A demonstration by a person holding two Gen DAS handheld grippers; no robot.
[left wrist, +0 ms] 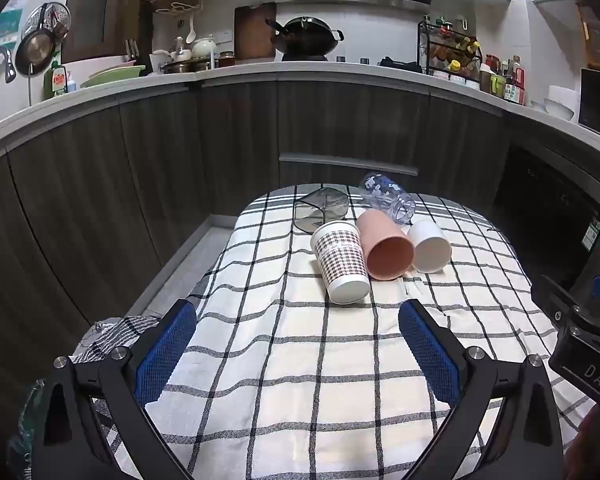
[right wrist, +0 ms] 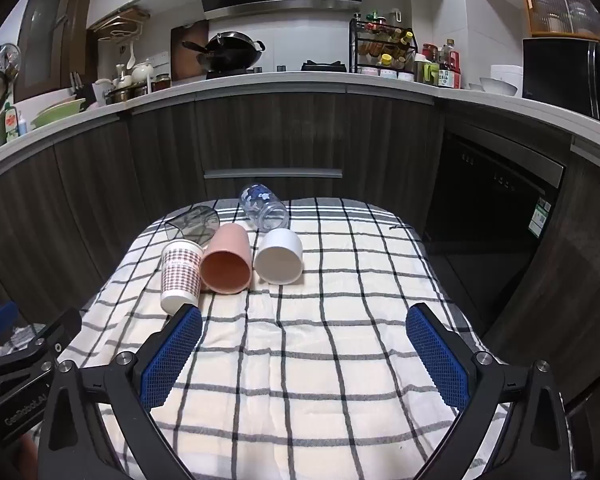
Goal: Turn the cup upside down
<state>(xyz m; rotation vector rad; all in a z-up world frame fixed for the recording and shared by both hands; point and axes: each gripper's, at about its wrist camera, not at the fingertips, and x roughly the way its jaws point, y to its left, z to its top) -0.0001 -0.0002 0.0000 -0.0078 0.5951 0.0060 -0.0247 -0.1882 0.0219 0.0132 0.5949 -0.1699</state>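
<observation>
Left wrist view: the left gripper [left wrist: 298,320] hovers over the worktop covered by a white cloth with a black check pattern [left wrist: 300,380], its jaws spread wide and holding nothing. Taking the pink plastic cup [left wrist: 384,248] as landmark, all the cups lie on their sides beyond the jaws. Furthest left and behind it is a smoky dark transparent cup [left wrist: 320,210]. Just left of the pink cup, touching its side, lies a white paper cup with a small brown houndstooth print [left wrist: 340,264], its base toward the camera. The pink cup itself shows its open mouth. Behind it to the right rests a clear glass jar with blue flower print [left wrist: 388,196], and just to its right — touching — a plain white cup [left wrist: 430,246], mouth forward. At the far right edge sits the black body of the right gripper [left wrist: 584,332].

Right wrist view: the right gripper [right wrist: 304,322] is likewise released, jaws wide apart and empty above the cloth [right wrist: 300,360]. The houndstooth cup [right wrist: 180,276] sits just beyond the left fingertip [right wrist: 180,340]; the pink cup [right wrist: 226,264] and white cup [right wrist: 280,256] lie further right.
</observation>
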